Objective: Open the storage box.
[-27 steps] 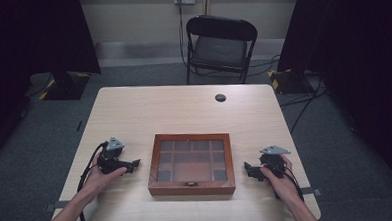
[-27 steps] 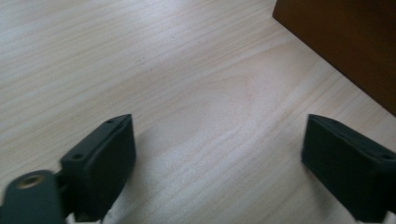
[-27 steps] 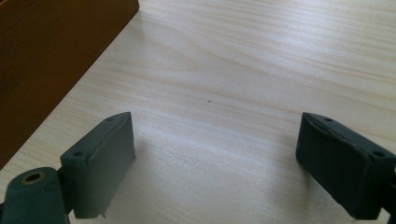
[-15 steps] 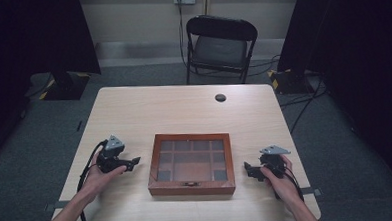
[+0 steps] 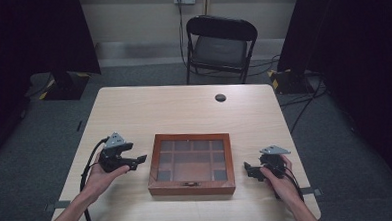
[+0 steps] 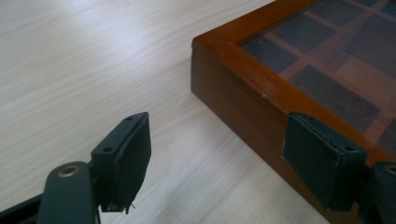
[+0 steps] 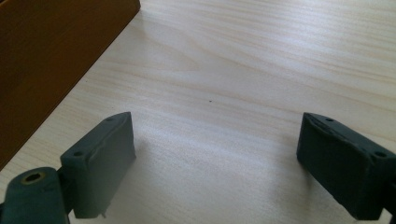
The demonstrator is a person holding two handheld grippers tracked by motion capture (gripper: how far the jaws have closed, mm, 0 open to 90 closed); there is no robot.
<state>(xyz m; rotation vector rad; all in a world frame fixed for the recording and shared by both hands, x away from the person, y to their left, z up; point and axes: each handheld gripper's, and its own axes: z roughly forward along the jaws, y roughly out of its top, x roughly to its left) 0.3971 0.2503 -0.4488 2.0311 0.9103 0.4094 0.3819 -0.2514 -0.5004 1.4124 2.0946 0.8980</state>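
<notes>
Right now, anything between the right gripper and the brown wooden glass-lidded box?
Nothing: only bare light wood tabletop separates the right gripper from the brown wooden glass-lidded box, seen in the high view.

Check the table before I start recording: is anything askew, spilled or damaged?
Nothing stands out. The wooden box sits square and closed between the left claw and right claw, both open and empty. The table looks clean.

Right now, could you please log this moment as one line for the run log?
left gripper: open, beside wooden box | right gripper: open, right of box | box lid: closed | table: small dark disc at far edge
</notes>
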